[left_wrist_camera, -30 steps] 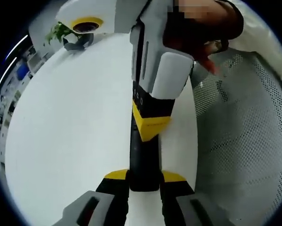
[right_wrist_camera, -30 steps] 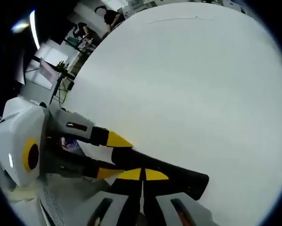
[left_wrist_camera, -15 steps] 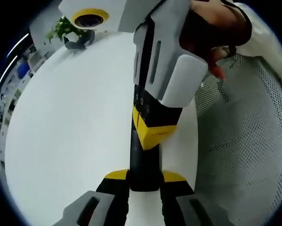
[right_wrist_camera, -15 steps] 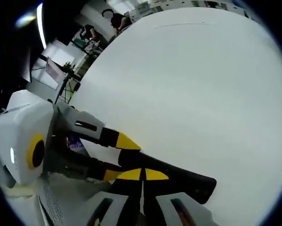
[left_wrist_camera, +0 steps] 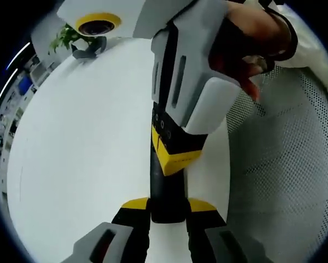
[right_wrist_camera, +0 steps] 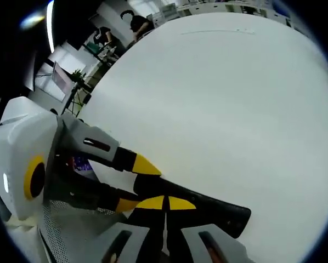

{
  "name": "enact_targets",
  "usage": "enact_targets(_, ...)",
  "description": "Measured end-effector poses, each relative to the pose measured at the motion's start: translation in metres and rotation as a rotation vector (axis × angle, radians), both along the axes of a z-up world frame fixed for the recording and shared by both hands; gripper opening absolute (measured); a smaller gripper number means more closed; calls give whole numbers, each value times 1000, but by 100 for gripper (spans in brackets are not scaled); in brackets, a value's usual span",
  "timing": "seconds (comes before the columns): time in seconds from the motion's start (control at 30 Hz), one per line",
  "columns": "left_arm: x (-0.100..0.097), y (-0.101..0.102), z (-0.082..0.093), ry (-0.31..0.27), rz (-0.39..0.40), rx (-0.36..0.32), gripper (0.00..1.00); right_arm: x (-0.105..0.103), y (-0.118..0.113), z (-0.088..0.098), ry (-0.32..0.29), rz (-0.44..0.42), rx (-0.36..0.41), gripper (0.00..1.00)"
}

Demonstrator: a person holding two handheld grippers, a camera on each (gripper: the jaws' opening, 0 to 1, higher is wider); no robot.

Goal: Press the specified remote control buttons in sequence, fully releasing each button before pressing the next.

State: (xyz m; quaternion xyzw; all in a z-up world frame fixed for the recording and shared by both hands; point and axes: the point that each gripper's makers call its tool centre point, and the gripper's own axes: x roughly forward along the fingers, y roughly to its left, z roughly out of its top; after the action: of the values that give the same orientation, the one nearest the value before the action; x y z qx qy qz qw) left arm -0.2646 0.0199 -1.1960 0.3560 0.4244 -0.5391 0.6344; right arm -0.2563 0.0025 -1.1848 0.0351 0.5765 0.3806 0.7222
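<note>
In the left gripper view my left hand-held gripper (left_wrist_camera: 168,216) pinches the near end of the black remote (left_wrist_camera: 165,183), its yellow-tipped jaws on either side of it. The remote runs up the middle of the view over the white surface (left_wrist_camera: 76,148). The right hand-held gripper (left_wrist_camera: 172,156) comes down from the top with its yellow tips resting on the remote's upper part; I see the tips close together, with no gap. A hand (left_wrist_camera: 252,38) grips its body at the top right. I can read no writing on the remote. To the right lies white perforated mesh (left_wrist_camera: 284,164). Far off at the top left stands a green plant (left_wrist_camera: 68,37); shelves line the left edge, too blurred to read.

In the right gripper view my right hand-held gripper (right_wrist_camera: 165,204) has its jaws pressed together, tips on the remote (right_wrist_camera: 208,208), which lies across the bottom of the white surface (right_wrist_camera: 224,104). The left hand-held gripper (right_wrist_camera: 128,183) enters from the left and clamps the remote's end. A small purple label (right_wrist_camera: 83,164) shows between its arms, unreadable. A person (right_wrist_camera: 136,23) sits in the room beyond
</note>
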Motion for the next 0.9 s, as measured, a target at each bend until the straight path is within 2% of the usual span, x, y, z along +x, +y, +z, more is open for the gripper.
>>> enact_targets(0.17, 0, 0, 0, -1, 12, 4, 23, 0, 0, 1, -7, 1, 0, 0)
enact_targets(0.4, 0, 0, 0, -8, 26, 6, 23, -3, 1, 3, -58, 30, 8, 0)
enact_targets(0.5, -1, -1, 0, -17, 33, 9, 23, -1, 0, 4, -73, -1, 22, 0)
enact_targets(0.53, -1, -1, 0, -17, 42, 2, 23, 7, -1, 6, -133, -14, 28, 0)
enact_targets(0.6, -1, 0, 0, -17, 44, -10, 22, 6, -5, 9, -134, -12, 14, 0)
enact_targets(0.67, 0, 0, 0, -18, 44, -14, 22, 18, -5, 20, -199, -52, 47, 0)
enact_targets(0.7, -1, -1, 0, -19, 44, -9, 22, 18, -7, 24, -206, -53, 52, 0)
enact_targets(0.8, 0, 0, 1, -29, 42, -12, 22, 30, -11, 38, -283, -91, 72, 0)
enact_targets(0.9, -1, 0, 2, -43, 28, -18, 22, 31, -16, 49, -302, -105, 104, 2)
